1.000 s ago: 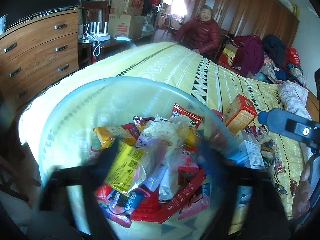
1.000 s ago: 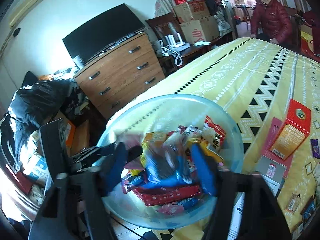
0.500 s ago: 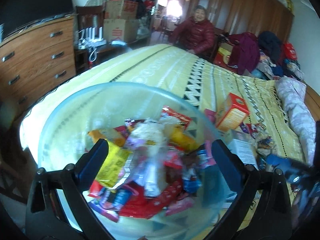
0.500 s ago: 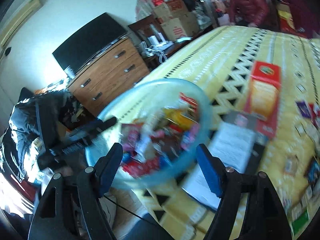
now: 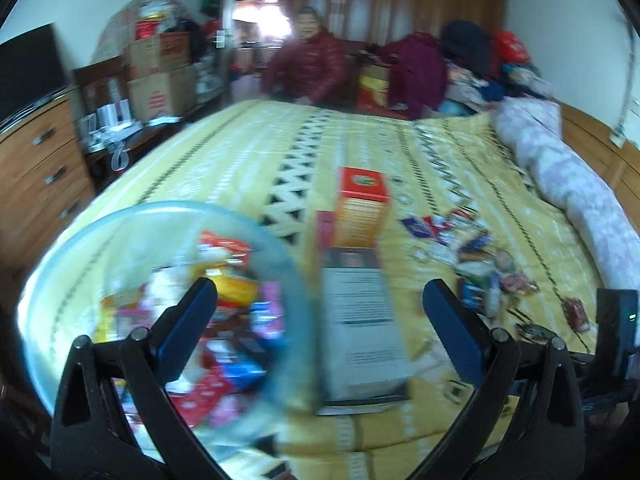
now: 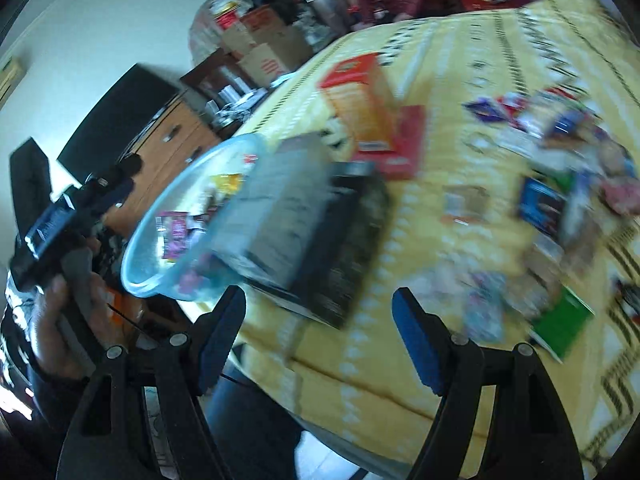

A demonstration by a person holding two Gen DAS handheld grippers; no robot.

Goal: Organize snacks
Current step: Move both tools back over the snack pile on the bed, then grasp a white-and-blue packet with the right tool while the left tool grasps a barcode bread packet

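Note:
A clear blue plastic basin (image 5: 80, 248) (image 6: 160, 236) holding several snack packets sits at the near left corner of the yellow bedspread. Beside it lie a grey-white box (image 5: 360, 320) (image 6: 288, 208) and an orange-red box (image 5: 362, 208) (image 6: 360, 100). Loose snack packets (image 5: 476, 256) (image 6: 560, 184) are scattered to the right. My left gripper (image 5: 320, 320) is open and empty, over the basin's right rim and the grey box. My right gripper (image 6: 320, 320) is open and empty above the bed's near edge, just in front of the grey box. Both views are motion-blurred.
A wooden dresser (image 5: 36, 168) with a dark TV stands left of the bed, with cardboard boxes (image 5: 160, 80) behind. A person in a red jacket (image 5: 312, 68) sits at the far end. A pink rolled quilt (image 5: 572, 184) lies along the right side.
Both grippers have swung right, away from above the basin toward the boxes and scattered packets. The right one has also dropped lower and rolled. Both stay open and empty.

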